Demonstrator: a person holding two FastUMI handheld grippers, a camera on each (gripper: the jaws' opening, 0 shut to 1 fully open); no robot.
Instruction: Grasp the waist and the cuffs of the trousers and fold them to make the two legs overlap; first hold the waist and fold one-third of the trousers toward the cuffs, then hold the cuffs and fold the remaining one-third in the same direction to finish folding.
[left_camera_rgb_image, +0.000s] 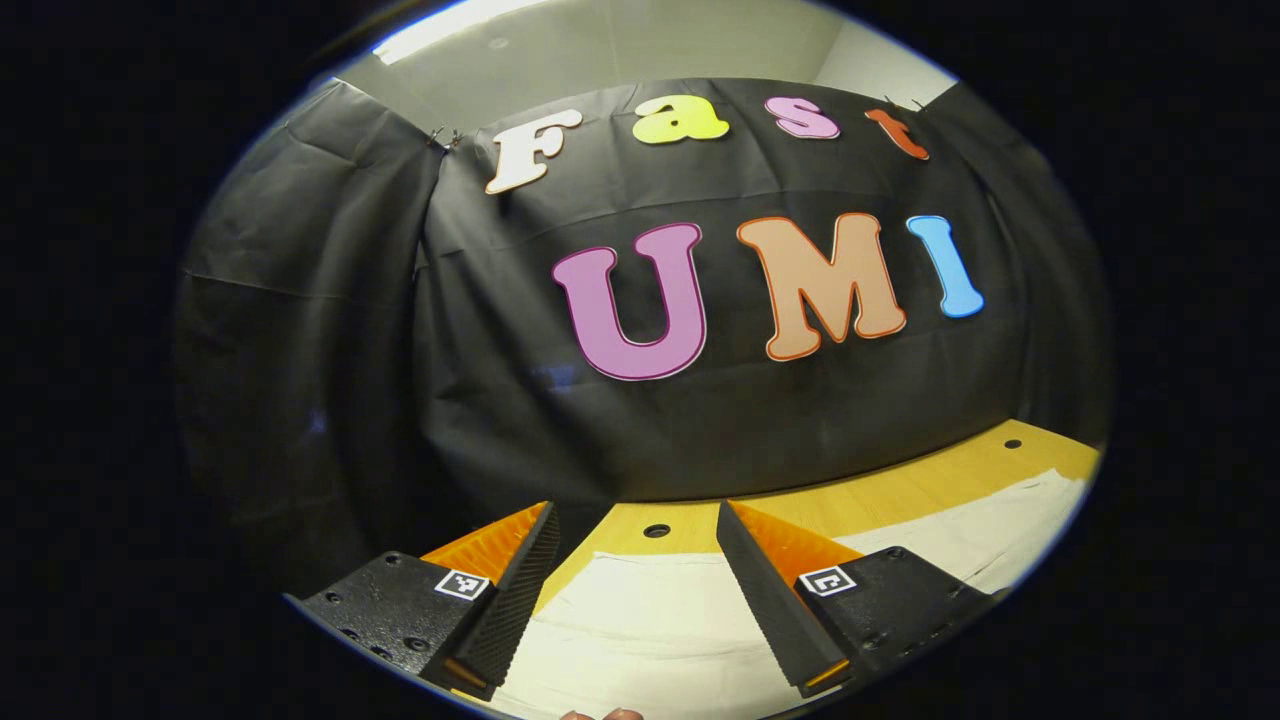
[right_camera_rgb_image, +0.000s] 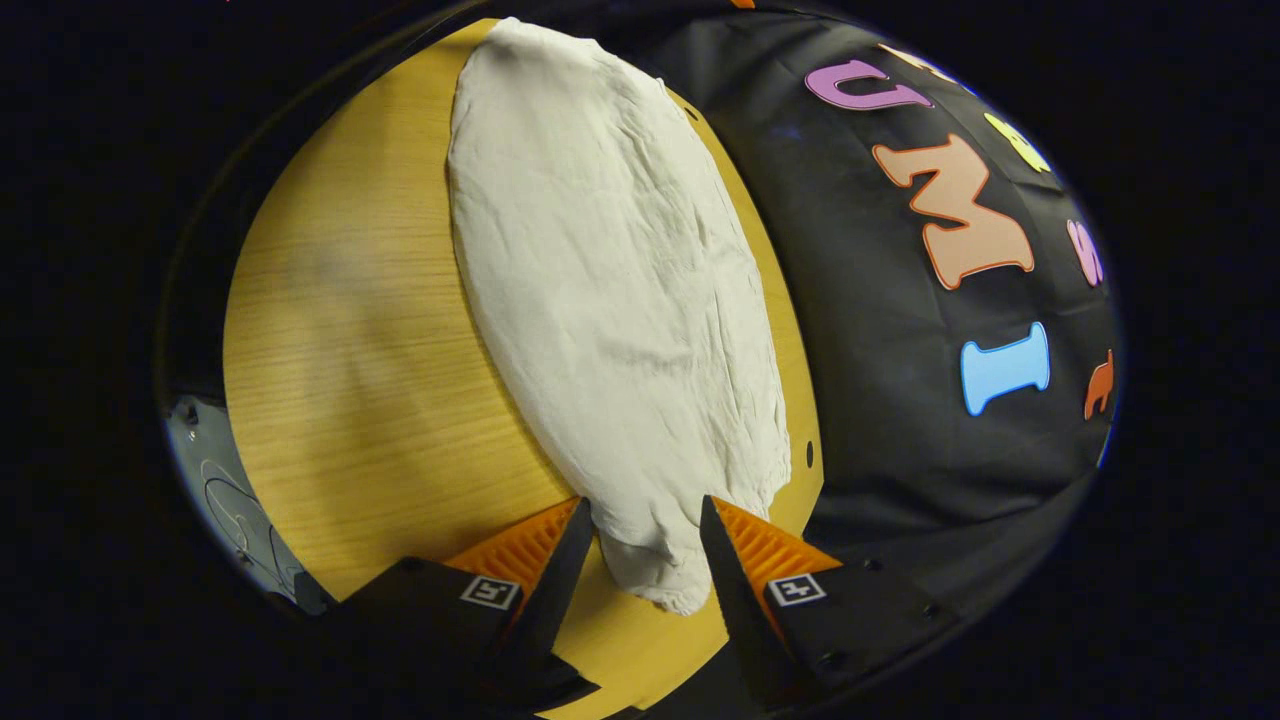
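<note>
Wood table (right_camera_rgb_image: 350, 330) has the pale trousers (right_camera_rgb_image: 610, 300) lying long and flat near its far edge. Right claw (right_camera_rgb_image: 640, 545) is wide open around one narrow end, left claw (left_camera_rgb_image: 635, 590) open over cloth too. Biggest risk, I'd guess: pinching just the top layer so the legs slide apart.

Right gripper (right_camera_rgb_image: 645, 530) open, fingers straddling the near end of the white trousers (right_camera_rgb_image: 610, 300) — not pinching. Trousers lie flat and wrinkled, running from bottom centre to top centre across the wooden table (right_camera_rgb_image: 360, 350); black cloth wall on right.
</note>
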